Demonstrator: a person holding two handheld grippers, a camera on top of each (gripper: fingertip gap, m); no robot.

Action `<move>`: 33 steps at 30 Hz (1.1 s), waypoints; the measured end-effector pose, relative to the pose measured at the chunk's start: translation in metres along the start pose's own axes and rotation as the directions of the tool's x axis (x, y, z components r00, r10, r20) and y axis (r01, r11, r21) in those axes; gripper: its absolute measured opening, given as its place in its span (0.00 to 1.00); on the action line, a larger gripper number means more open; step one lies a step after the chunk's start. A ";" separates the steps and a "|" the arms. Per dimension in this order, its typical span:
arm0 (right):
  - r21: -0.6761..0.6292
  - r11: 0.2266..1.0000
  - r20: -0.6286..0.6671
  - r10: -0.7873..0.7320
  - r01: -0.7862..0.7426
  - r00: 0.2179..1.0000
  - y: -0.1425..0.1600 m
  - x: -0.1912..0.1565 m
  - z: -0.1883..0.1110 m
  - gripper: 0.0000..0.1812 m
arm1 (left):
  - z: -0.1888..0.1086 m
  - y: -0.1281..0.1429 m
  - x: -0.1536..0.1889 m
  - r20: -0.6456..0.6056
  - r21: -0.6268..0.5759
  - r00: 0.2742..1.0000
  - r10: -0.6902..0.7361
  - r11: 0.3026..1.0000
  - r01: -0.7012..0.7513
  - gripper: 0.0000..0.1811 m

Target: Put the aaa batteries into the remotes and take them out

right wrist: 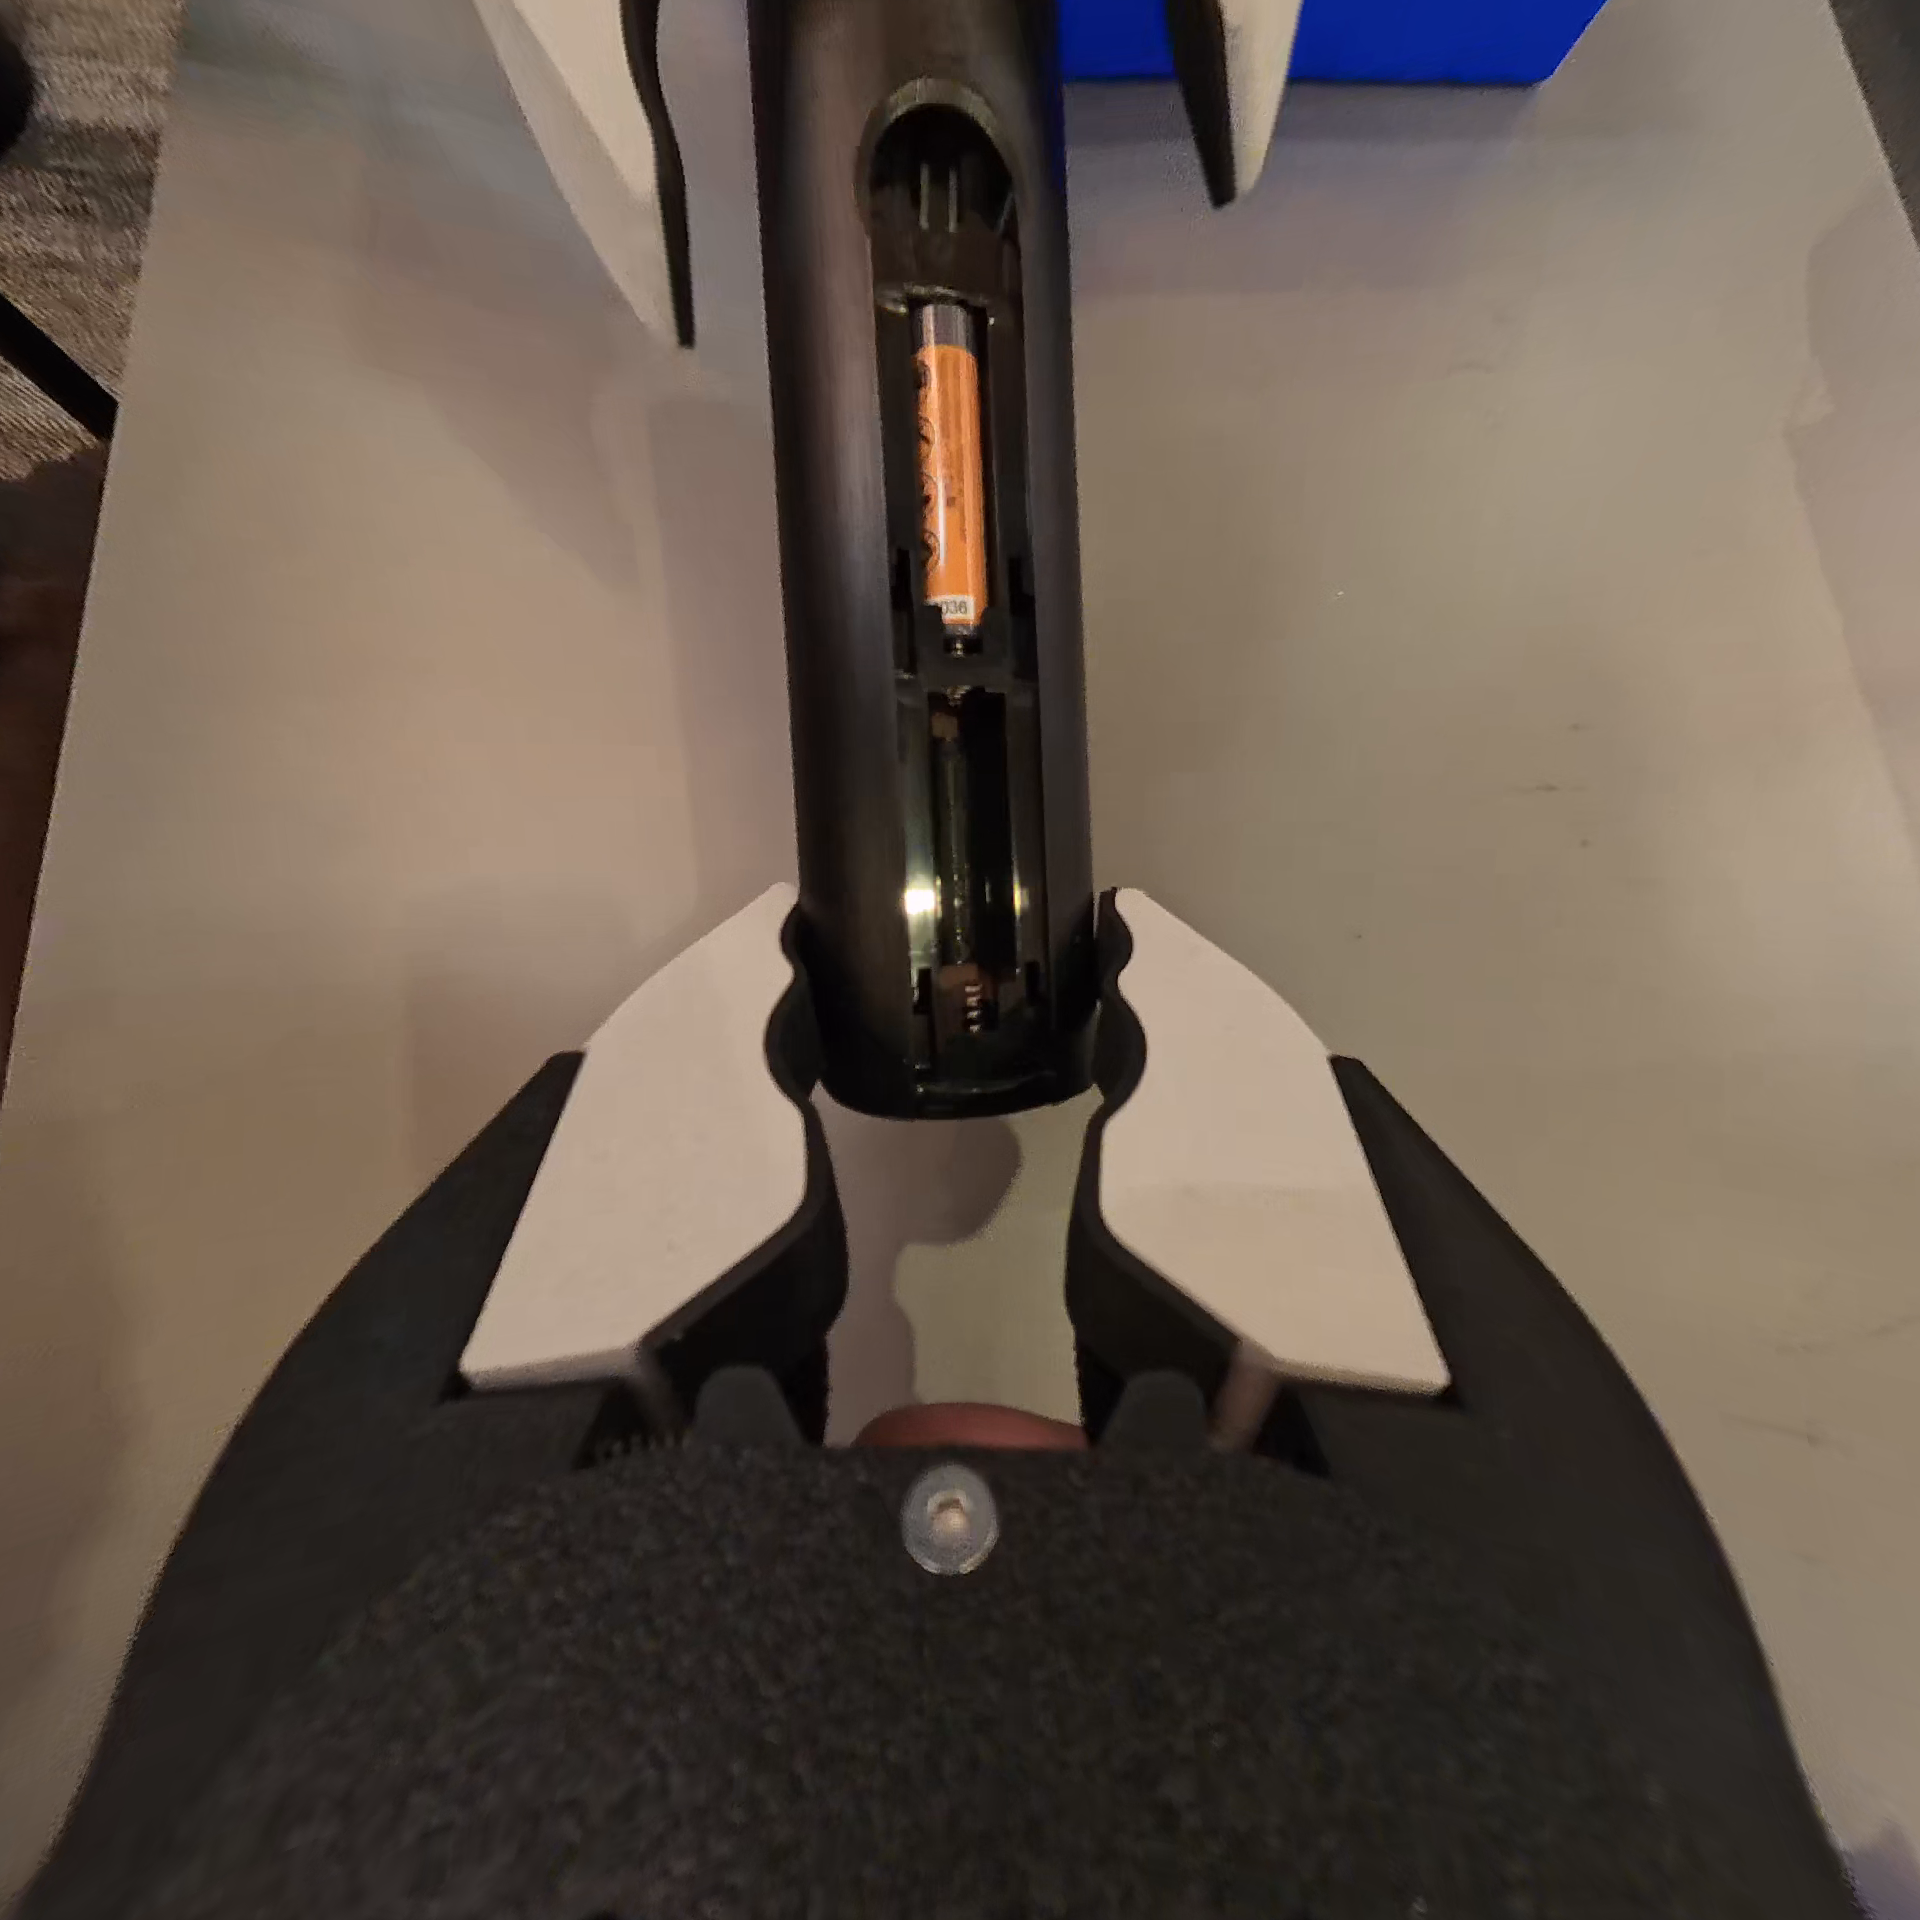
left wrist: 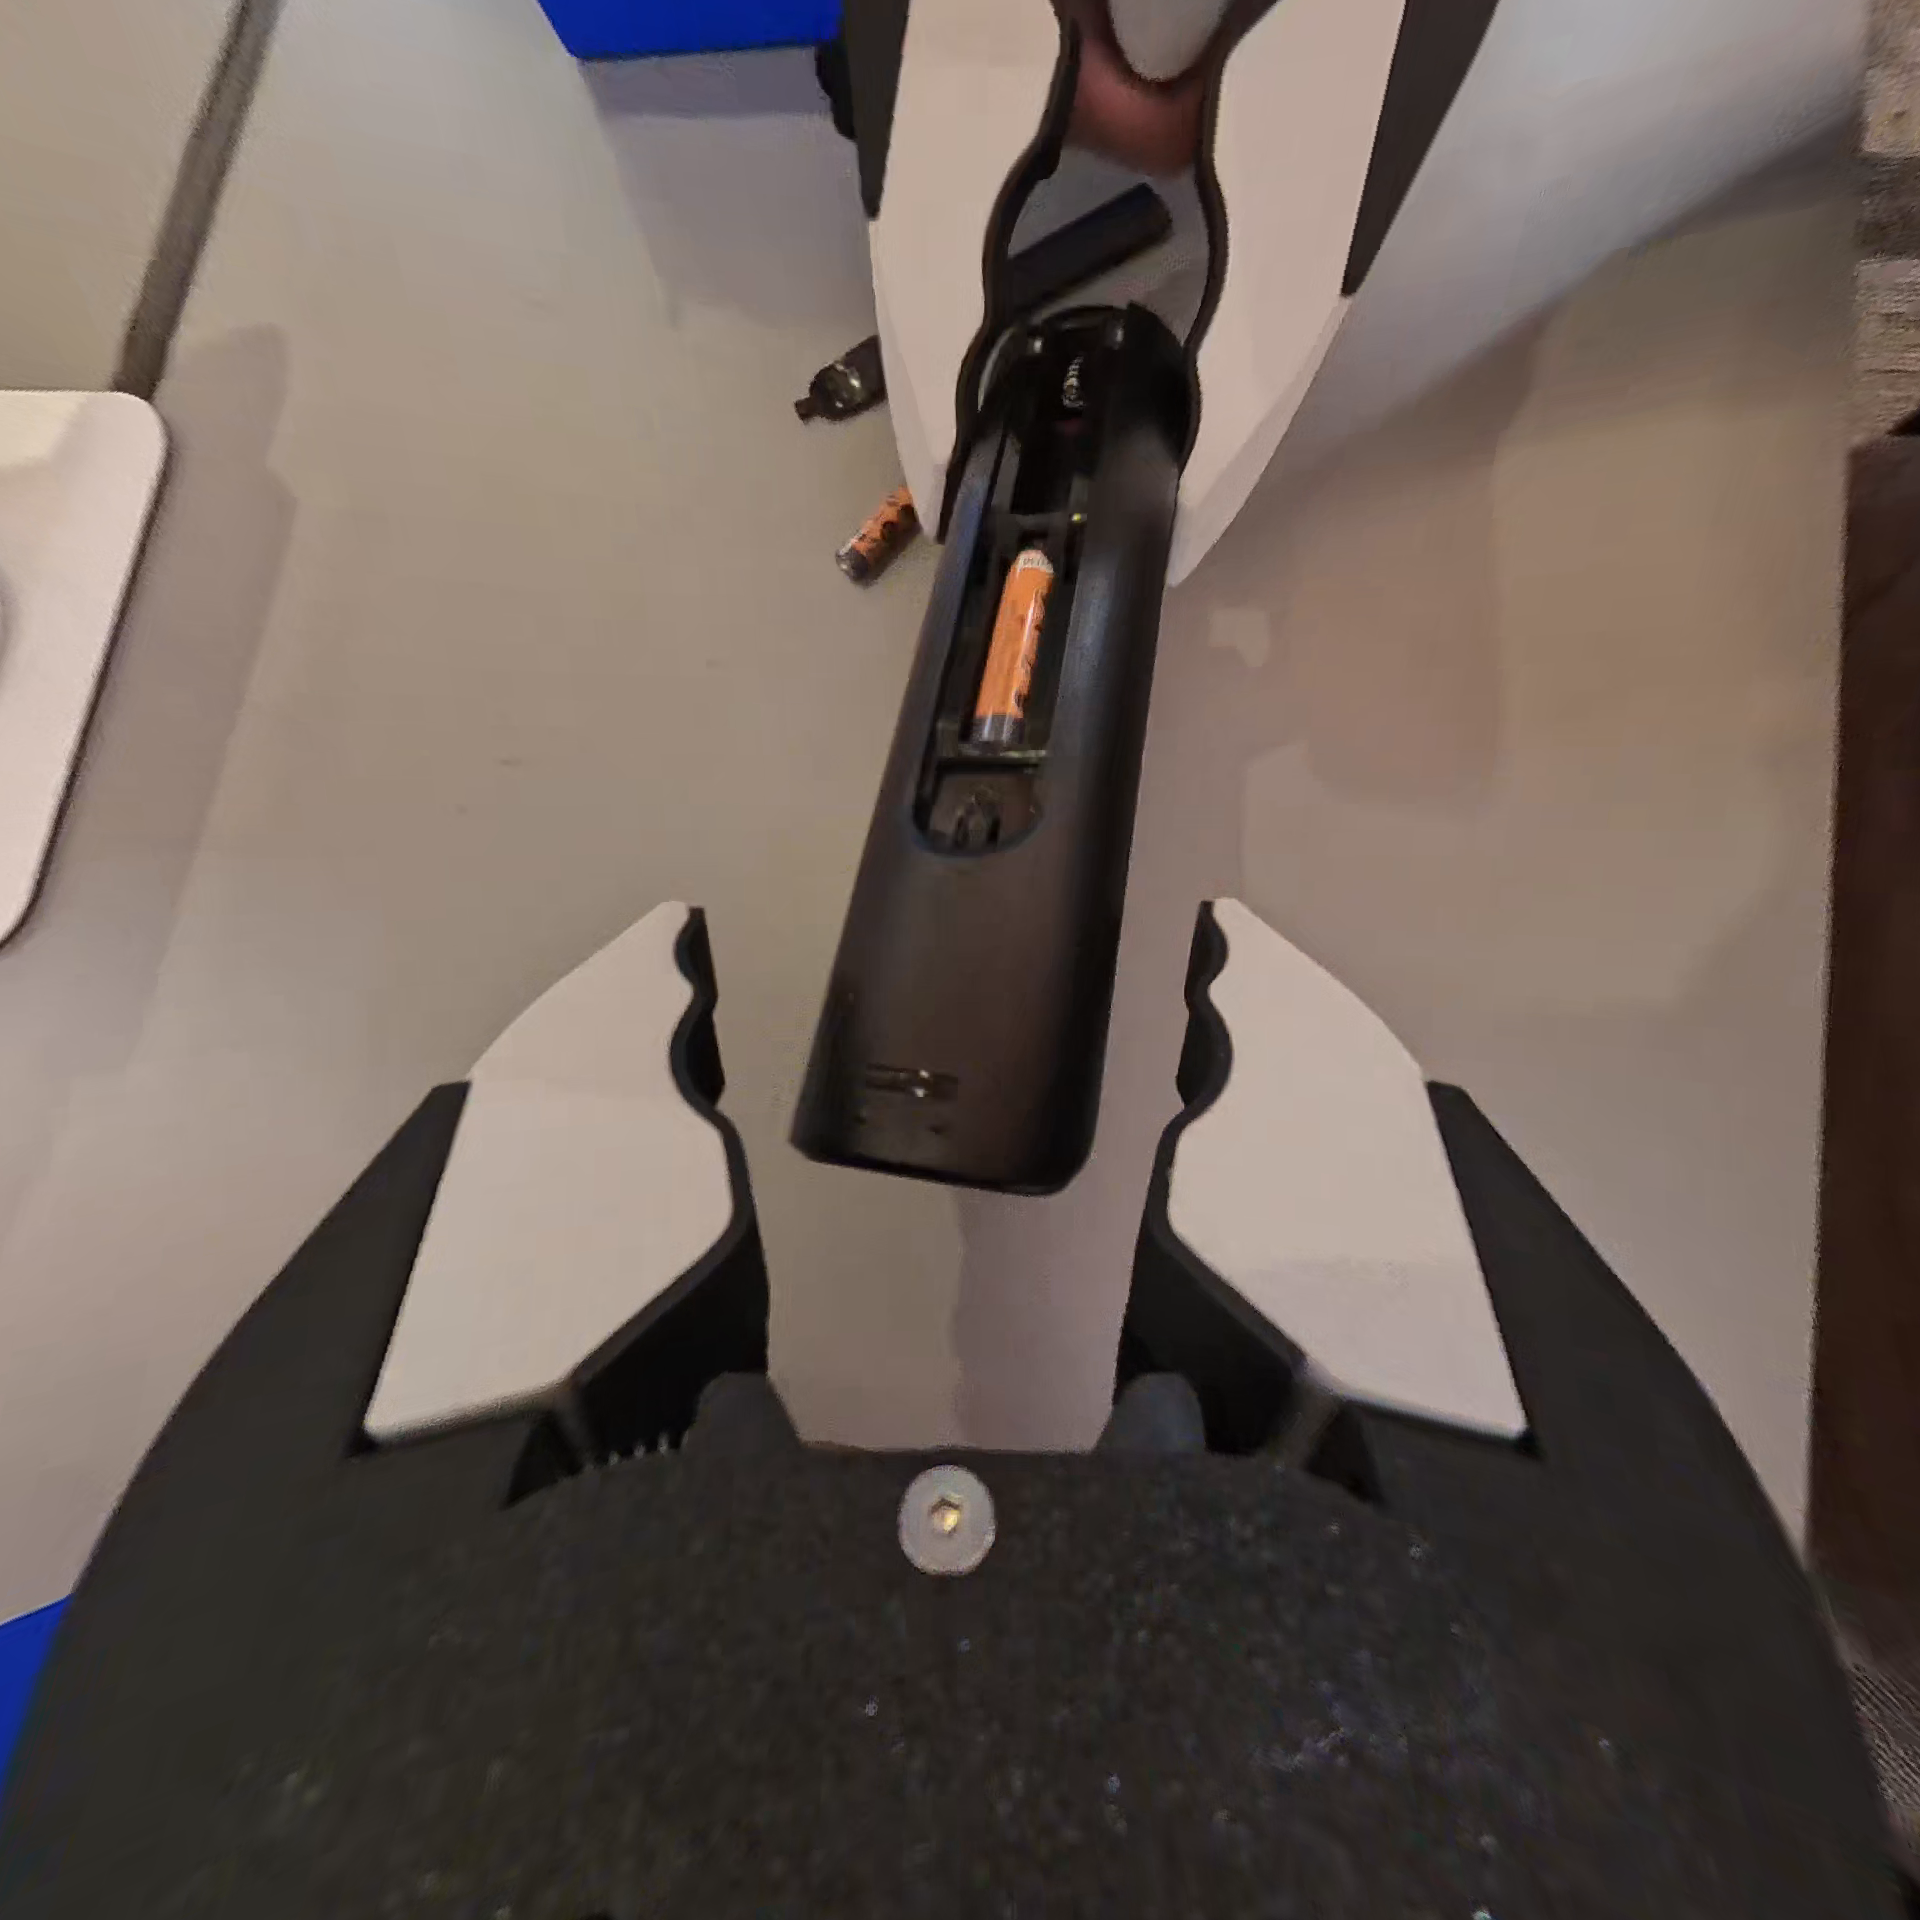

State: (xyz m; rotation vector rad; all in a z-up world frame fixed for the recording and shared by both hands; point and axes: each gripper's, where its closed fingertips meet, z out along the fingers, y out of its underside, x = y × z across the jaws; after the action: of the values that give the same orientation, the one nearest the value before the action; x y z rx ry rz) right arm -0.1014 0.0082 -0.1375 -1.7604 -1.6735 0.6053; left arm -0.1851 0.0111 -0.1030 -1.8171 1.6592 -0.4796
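The right gripper (right wrist: 951, 997) is clenched on one end of a black remote (right wrist: 925, 582), its two fingertips pressing the remote's sides so the body sticks out ahead of it, above the table (right wrist: 1455, 675). The remote's back cover is off: an orange AAA battery (right wrist: 948, 468) sits in the far slot of the open compartment, while the near slot, next to the right gripper's fingers, holds none. The left gripper (left wrist: 951, 997) is released, its jaws spread wide on either side of the remote's other end without touching it; that end hangs between the fingertips. On the pale table past the remote lie a loose orange battery (left wrist: 876, 532), a dark battery (left wrist: 840, 387) just beyond it, and a long black piece (left wrist: 1091, 241), partly hidden behind the right gripper, which could be a cover or a second remote. A white tray-like object (left wrist: 62, 644) sits at the table's left edge, and a blue object (left wrist: 686, 26) at its far edge. Grey carpet (right wrist: 73, 239) shows beyond the table.
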 end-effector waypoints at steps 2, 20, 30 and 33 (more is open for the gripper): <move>-0.012 1.000 0.000 -0.009 0.009 1.000 0.000 -0.002 0.002 0.28 | 0.002 0.004 0.006 -0.081 -0.053 0.997 -0.005 0.999 0.000 0.48; -0.127 0.991 -0.022 -0.043 0.040 0.999 0.013 -0.004 0.001 0.28 | 0.048 0.001 0.024 -0.185 0.117 0.982 0.034 0.993 -0.013 0.34; 0.003 1.000 -0.111 0.018 -0.018 0.994 0.003 0.017 -0.034 0.37 | 0.049 -0.005 0.014 -0.051 0.296 0.999 -0.004 0.955 0.019 0.33; 0.051 0.995 -0.171 0.098 -0.091 0.980 0.003 0.032 -0.057 0.38 | 0.039 -0.006 0.004 0.018 0.398 0.996 -0.089 0.914 0.074 0.33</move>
State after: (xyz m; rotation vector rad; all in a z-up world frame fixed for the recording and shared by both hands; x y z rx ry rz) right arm -0.0567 0.0331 -0.0970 -1.8152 -1.4560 0.5100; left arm -0.1550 0.0154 -0.1285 -1.5831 1.3459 -0.7566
